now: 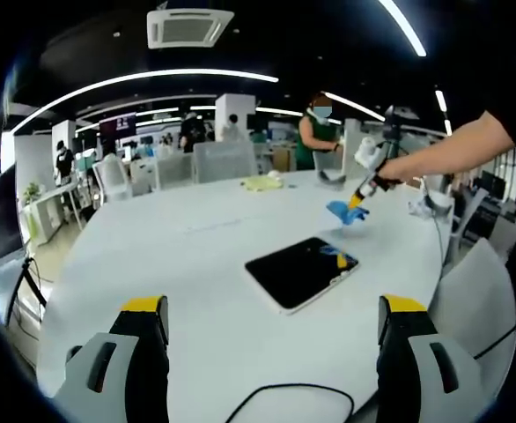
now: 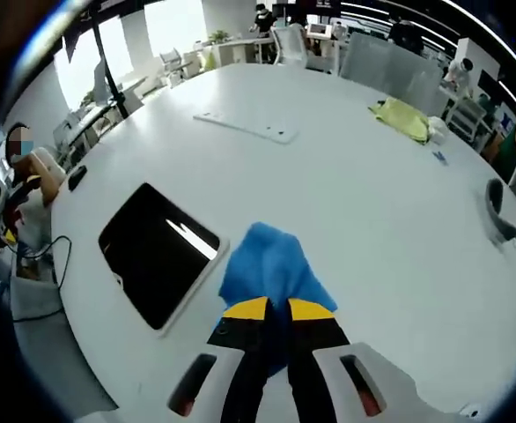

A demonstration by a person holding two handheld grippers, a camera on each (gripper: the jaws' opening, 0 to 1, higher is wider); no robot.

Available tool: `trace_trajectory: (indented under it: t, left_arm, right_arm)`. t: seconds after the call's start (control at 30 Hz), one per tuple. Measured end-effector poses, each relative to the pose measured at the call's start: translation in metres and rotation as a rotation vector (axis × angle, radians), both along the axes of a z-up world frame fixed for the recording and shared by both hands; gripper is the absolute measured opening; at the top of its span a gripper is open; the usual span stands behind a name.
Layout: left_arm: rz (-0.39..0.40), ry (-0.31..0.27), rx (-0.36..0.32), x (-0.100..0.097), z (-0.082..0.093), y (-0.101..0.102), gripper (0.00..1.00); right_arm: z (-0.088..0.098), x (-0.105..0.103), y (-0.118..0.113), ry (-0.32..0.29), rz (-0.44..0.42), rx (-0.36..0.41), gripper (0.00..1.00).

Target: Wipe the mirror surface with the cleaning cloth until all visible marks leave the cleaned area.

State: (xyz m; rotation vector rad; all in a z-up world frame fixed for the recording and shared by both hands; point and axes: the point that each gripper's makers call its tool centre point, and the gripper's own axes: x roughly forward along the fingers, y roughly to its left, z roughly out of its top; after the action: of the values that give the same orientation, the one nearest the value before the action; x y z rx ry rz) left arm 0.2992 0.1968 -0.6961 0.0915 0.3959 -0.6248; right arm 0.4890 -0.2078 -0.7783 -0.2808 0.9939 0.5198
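Note:
A flat rectangular mirror (image 1: 300, 271) with a white rim lies on the white table (image 1: 196, 256); its face looks dark and reflects a bit of blue and yellow. My left gripper (image 1: 274, 319) stands open near the table's front edge, nothing between its yellow-tipped jaws. Beyond the mirror, my right gripper (image 1: 357, 201) hangs above the table, shut on a blue cleaning cloth (image 1: 344, 212). In the right gripper view the cloth (image 2: 267, 269) droops from the shut gripper (image 2: 277, 309), just right of the mirror (image 2: 157, 252).
A yellow-green cloth (image 1: 261, 182) lies at the table's far side, also (image 2: 401, 118). A flat white strip (image 2: 246, 126) rests on the table. A black cable (image 1: 289, 394) curls near the front edge. Chairs (image 1: 223, 160) and people stand around.

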Motion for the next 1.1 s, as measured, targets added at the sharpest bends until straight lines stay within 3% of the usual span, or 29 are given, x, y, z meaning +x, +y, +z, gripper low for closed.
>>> trace_trajectory:
  t: [0.3,0.63,0.77,0.8,0.87,0.97,1.1]
  left_arm:
    - [0.005,-0.002,-0.024,-0.002,0.001,-0.005,1.00]
    - [-0.007,-0.032,0.010,-0.008,-0.002,-0.007,1.00]
    - [0.000,-0.050,0.001,-0.007,-0.001,-0.019,1.00]
    - [0.027,-0.069,0.000,-0.006,0.001,-0.023,1.00]
    - [0.007,-0.099,0.015,-0.009,0.003,-0.036,1.00]
    - [-0.018,-0.049,0.004,-0.016,-0.005,-0.053,0.99]
    - [-0.033,-0.047,-0.011,-0.021,-0.008,-0.063,0.99]
  right_arm:
    - [0.006,-0.010,0.004,-0.011,0.006,-0.012,0.02]
    - [0.010,-0.014,0.005,-0.021,0.009,-0.011,0.02]
    - [0.009,-0.015,0.006,-0.021,0.014,-0.014,0.02]
    - [0.009,-0.015,0.007,-0.021,0.016,-0.015,0.02]
    - [0.009,-0.015,0.007,-0.021,0.016,-0.015,0.02]
    - [0.010,-0.015,0.008,-0.021,0.017,-0.013,0.02]
    - [0.011,-0.014,0.007,-0.026,0.017,-0.012,0.02]
